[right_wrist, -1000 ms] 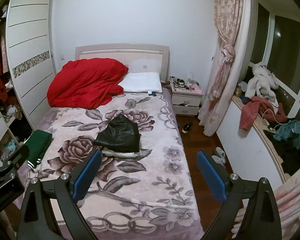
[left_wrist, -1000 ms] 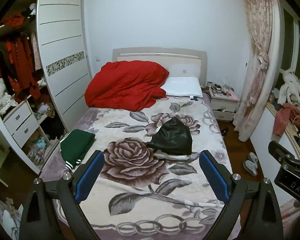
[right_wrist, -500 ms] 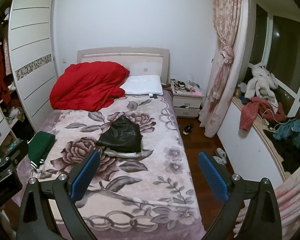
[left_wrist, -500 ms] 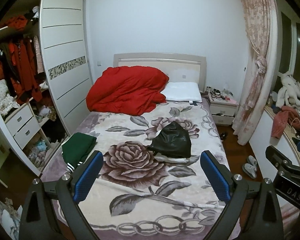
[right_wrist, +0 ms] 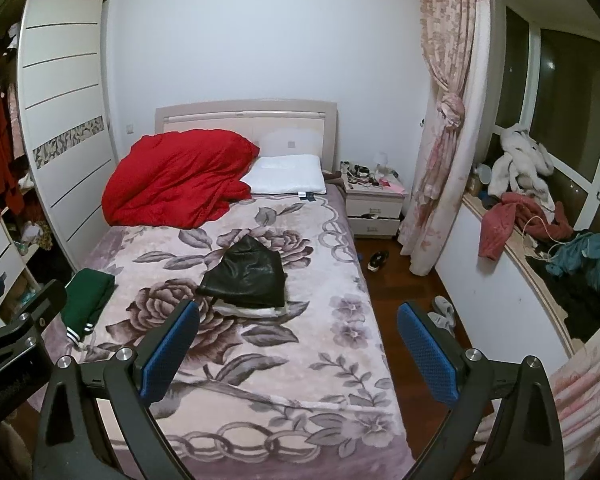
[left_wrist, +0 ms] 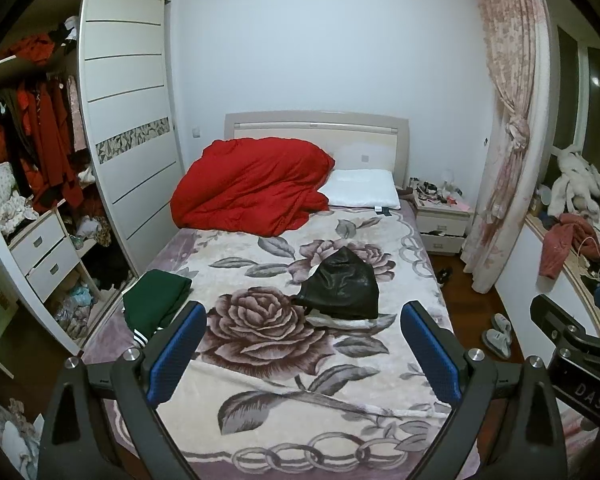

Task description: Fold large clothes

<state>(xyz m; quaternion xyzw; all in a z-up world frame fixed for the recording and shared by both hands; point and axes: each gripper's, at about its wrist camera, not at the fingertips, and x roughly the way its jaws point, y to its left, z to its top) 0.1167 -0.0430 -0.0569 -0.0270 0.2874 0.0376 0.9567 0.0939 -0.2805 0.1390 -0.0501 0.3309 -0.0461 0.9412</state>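
A folded black leather garment [left_wrist: 342, 286] lies on a folded white one in the middle of the floral bed [left_wrist: 260, 380]; it also shows in the right wrist view [right_wrist: 246, 274]. A folded green garment with white stripes [left_wrist: 154, 300] lies at the bed's left edge, also in the right wrist view [right_wrist: 88, 300]. My left gripper [left_wrist: 302, 350] is open and empty above the bed's foot. My right gripper [right_wrist: 298, 350] is open and empty above the bed's right foot corner. Both are well short of the clothes.
A red duvet [left_wrist: 252, 186] and a white pillow [left_wrist: 362, 194] lie at the headboard. An open wardrobe [left_wrist: 32, 168] stands left. A nightstand [right_wrist: 376, 206], a curtain [right_wrist: 440, 120], slippers [right_wrist: 442, 310] and a cluttered window ledge [right_wrist: 540, 232] are on the right.
Both grippers have tilted up and drawn back a little, so the bed sits lower and farther in both views. The clothes have not moved and both grippers stay open.
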